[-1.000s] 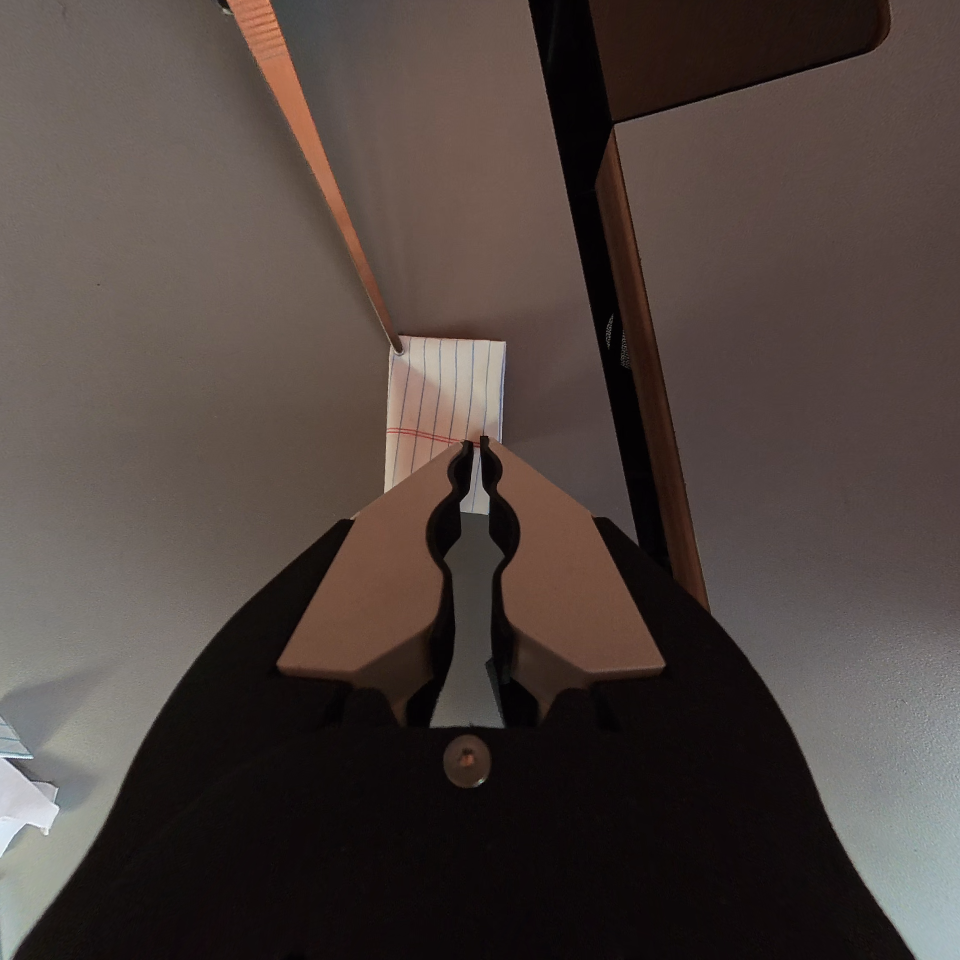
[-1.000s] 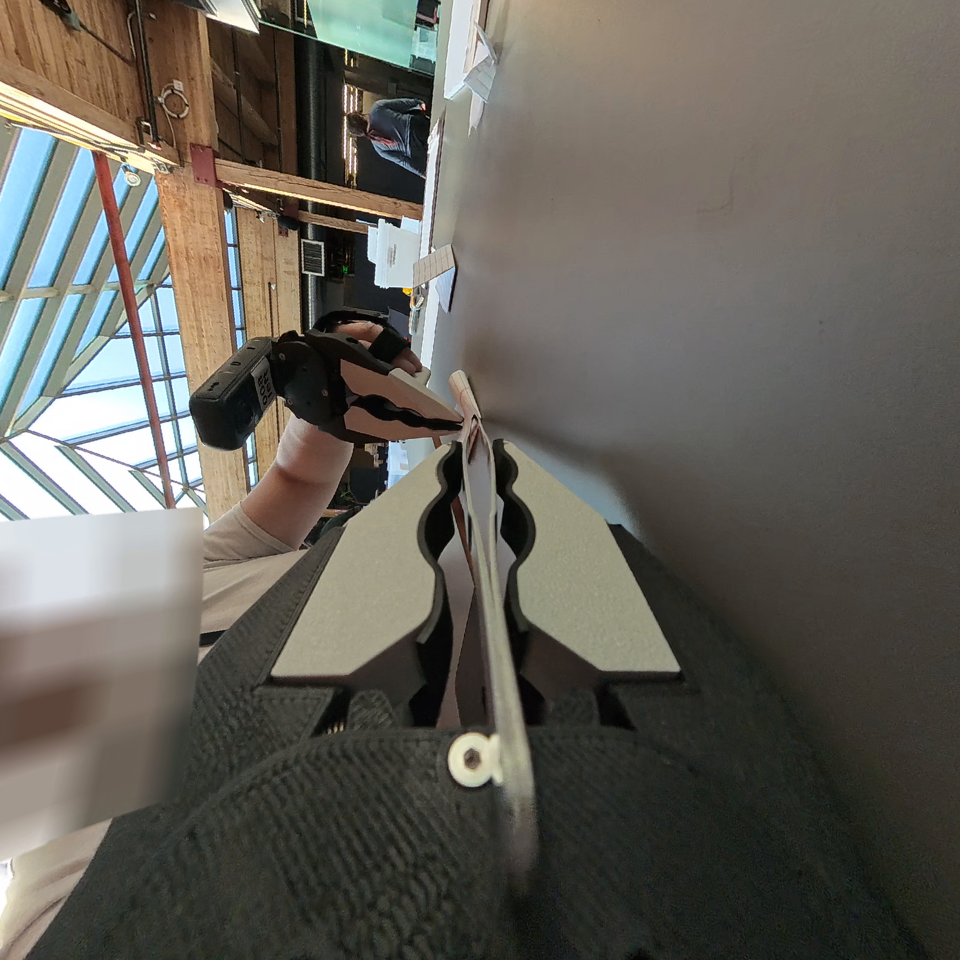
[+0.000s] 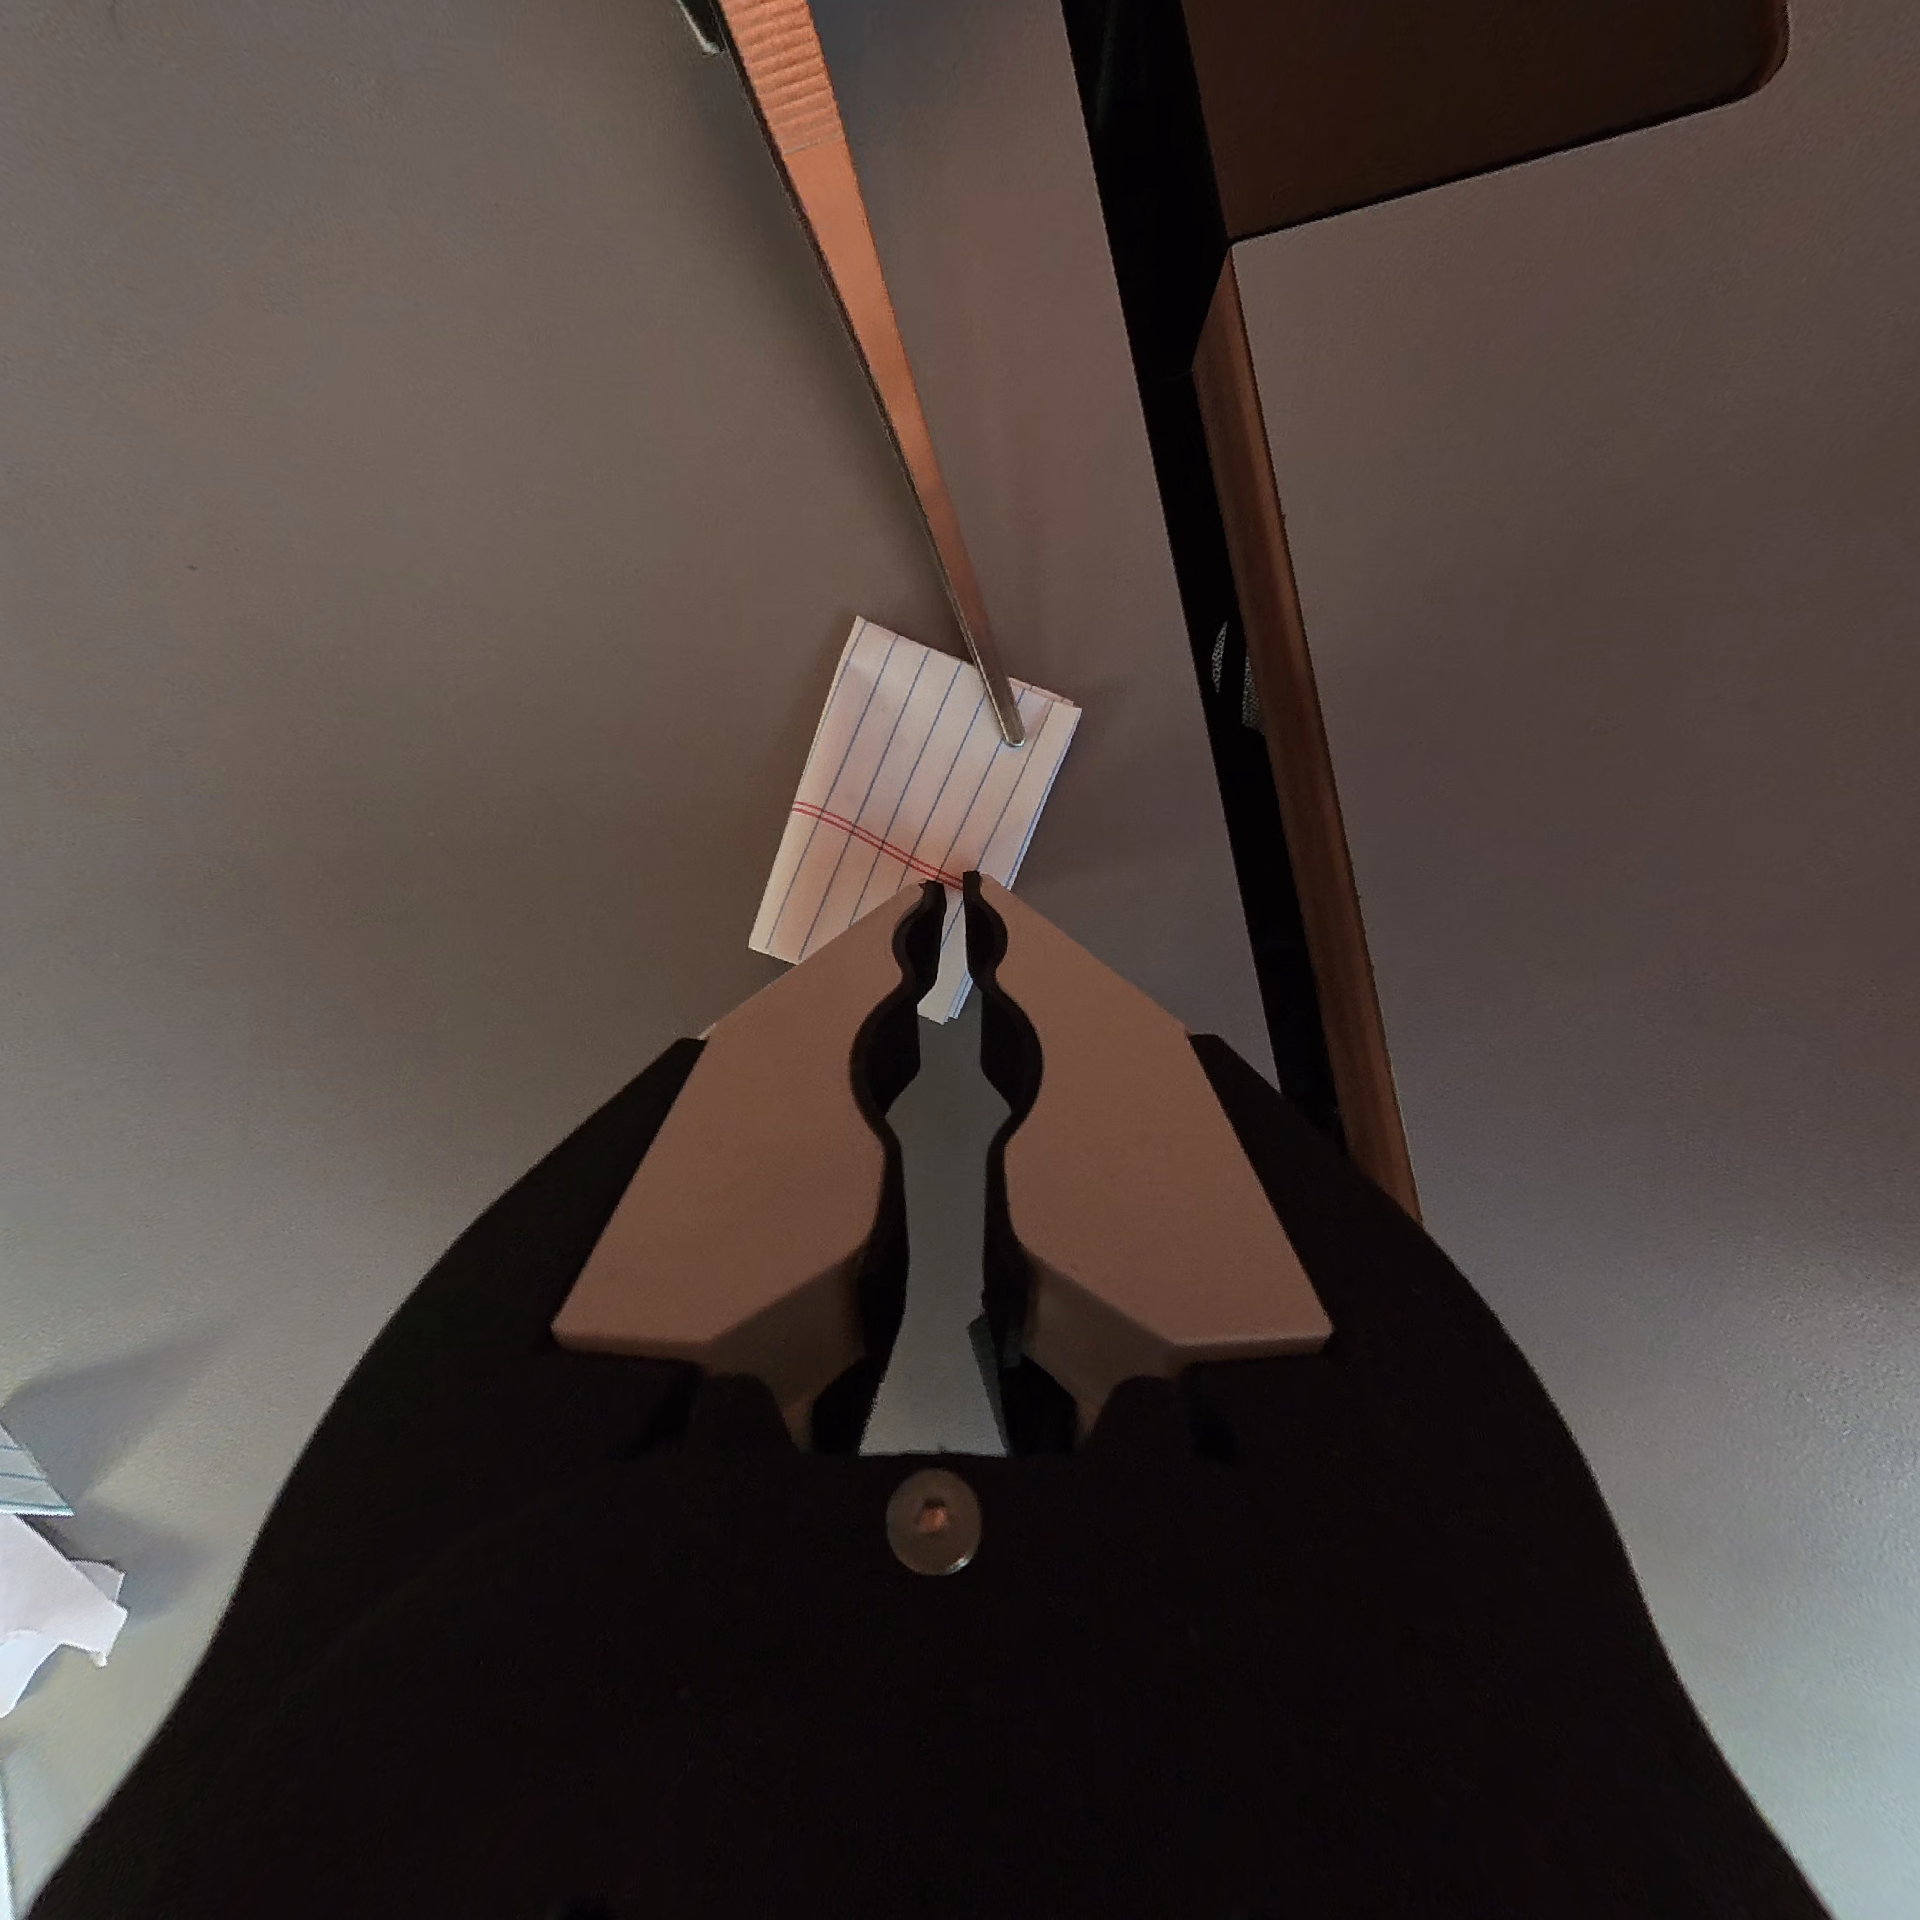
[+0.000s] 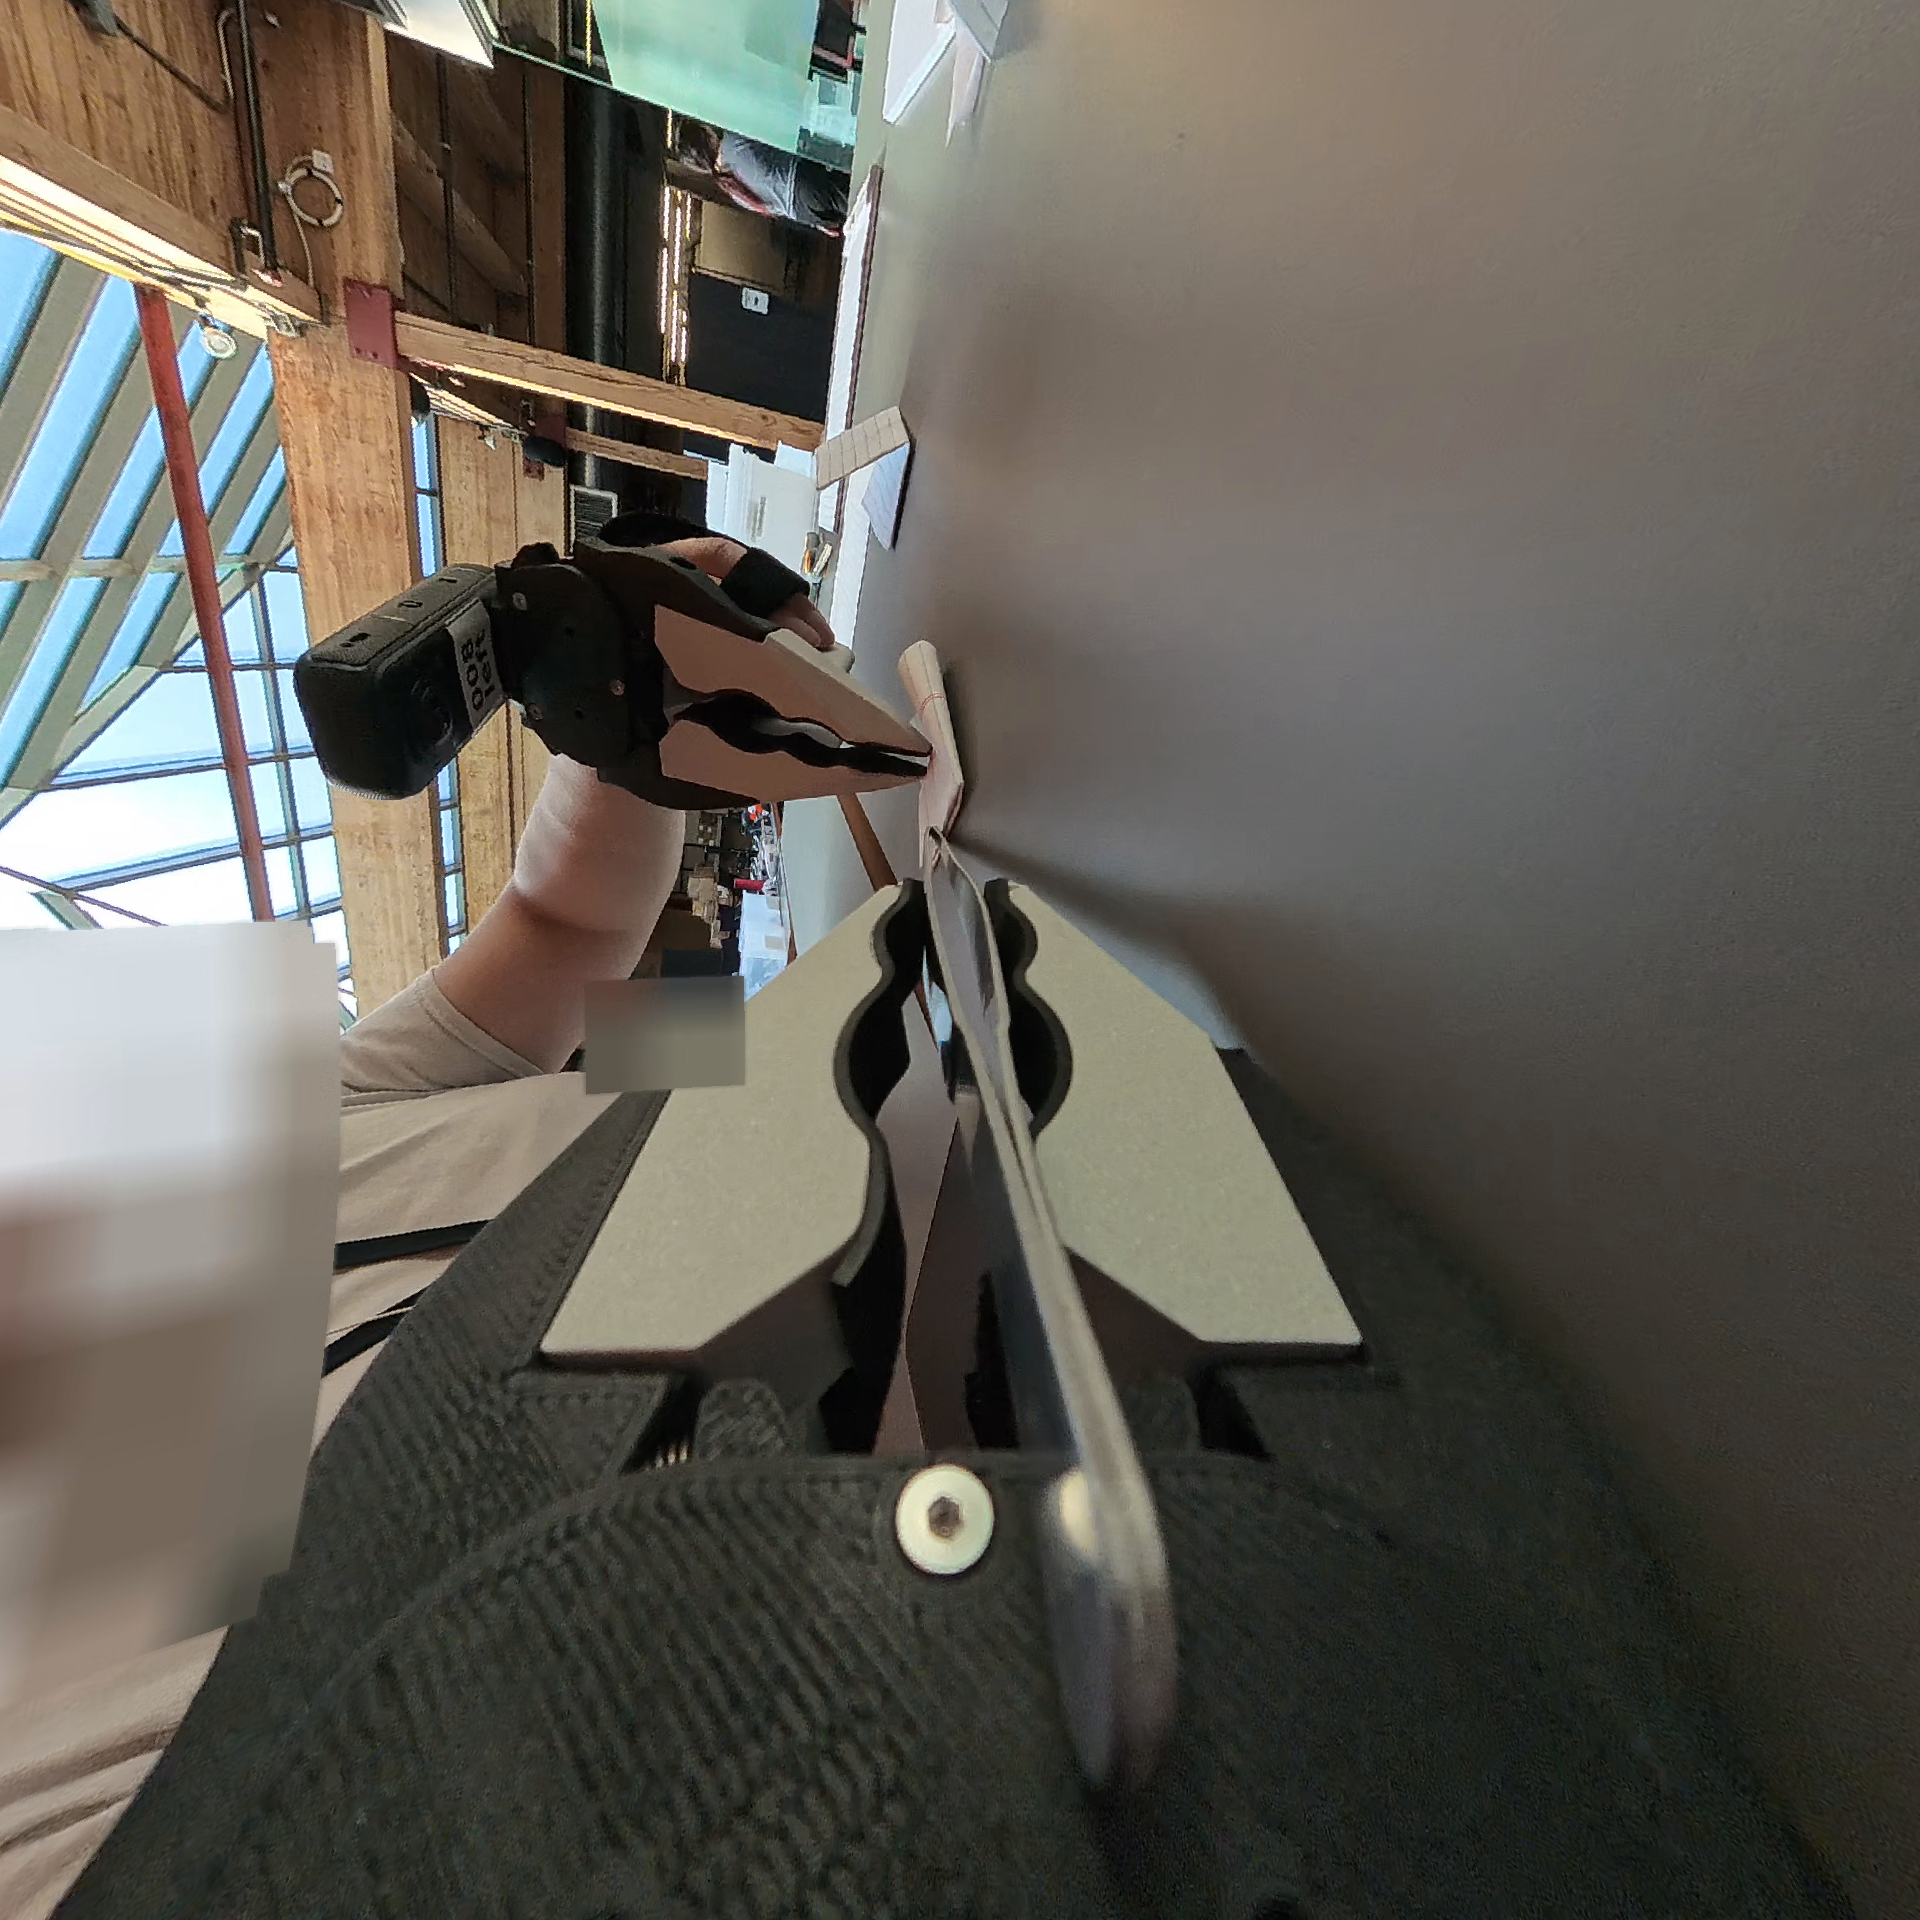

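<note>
On the grey worktop lies a small folded piece of lined paper, white with blue rules and a red double line across it. Writing shows only on a white sticker on the black camera body behind the left tool, and is not repeated. The left tool is nearly closed, a thin gap between its tips, which sit at the paper's near edge; in the right wrist view the tips seem to pinch that edge, though the actual contact is too small to confirm. The right tool is clamped on a long metal tweezers that runs forward between its fingers. The tweezers' tip presses on the far corner of the paper, opposite the left tool. Crumpled white paper scraps lie well apart at the left edge of the left wrist view. A wooden chair part with a black frame stands beyond the worktop on the right.
</note>
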Demonstrator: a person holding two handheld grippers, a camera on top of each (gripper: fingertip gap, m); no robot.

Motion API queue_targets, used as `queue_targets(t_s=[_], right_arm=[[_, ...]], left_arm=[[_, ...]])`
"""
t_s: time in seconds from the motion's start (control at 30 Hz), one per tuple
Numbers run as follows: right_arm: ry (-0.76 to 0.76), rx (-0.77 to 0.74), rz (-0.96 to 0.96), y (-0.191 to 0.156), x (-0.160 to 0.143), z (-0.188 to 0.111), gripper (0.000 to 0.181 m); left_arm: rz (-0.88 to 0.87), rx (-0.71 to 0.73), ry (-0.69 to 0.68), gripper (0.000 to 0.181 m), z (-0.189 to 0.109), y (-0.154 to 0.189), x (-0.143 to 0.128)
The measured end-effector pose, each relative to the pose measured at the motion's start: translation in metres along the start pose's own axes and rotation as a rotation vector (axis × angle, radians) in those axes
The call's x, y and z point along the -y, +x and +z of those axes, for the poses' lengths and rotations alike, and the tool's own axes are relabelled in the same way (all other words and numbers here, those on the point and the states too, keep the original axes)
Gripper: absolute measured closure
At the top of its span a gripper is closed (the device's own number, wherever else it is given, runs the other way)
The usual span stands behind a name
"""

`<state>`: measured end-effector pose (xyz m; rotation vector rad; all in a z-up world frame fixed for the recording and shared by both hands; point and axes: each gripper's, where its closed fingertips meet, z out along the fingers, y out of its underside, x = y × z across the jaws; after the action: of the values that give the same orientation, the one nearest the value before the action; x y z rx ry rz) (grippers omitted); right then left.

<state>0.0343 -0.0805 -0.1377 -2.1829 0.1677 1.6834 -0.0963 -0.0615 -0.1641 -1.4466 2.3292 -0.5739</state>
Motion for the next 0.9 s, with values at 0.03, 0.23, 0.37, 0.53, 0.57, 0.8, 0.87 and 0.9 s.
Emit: queue_targets(t_s=[0.03,0.23,0.37,0.53,0.57,0.8,0.87,0.9], right_arm=[[0.008,0.000,-0.008,0.000,-0.001,0.000,0.170],[0.040,-0.010,-0.040,-0.001,-0.004,-0.002,0.170],[0.043,-0.009,-0.042,-0.001,-0.003,-0.002,0.170],[0.033,-0.005,-0.043,-0.001,-0.002,-0.001,0.170],[0.032,-0.004,-0.045,-0.001,-0.002,-0.001,0.169],[0.043,-0.004,-0.077,-0.002,0.000,-0.001,0.169],[0.039,-0.004,-0.092,-0.003,0.000,-0.001,0.169],[0.036,-0.003,-0.098,-0.003,0.001,-0.001,0.169]], left_arm=[[-0.010,0.008,-0.002,0.179,0.000,0.000,0.000],[-0.241,0.089,0.188,0.181,-0.011,0.007,0.033],[-0.302,0.203,0.286,0.181,-0.010,0.024,0.057],[-0.366,0.406,0.212,0.181,0.018,0.021,0.040],[-0.416,0.438,0.233,0.180,0.019,0.018,0.039],[-0.548,0.641,0.204,0.143,0.006,-0.001,0.022],[-0.610,0.624,0.210,0.138,0.005,-0.002,0.019],[-0.636,0.608,0.211,0.136,0.006,-0.003,0.018]])
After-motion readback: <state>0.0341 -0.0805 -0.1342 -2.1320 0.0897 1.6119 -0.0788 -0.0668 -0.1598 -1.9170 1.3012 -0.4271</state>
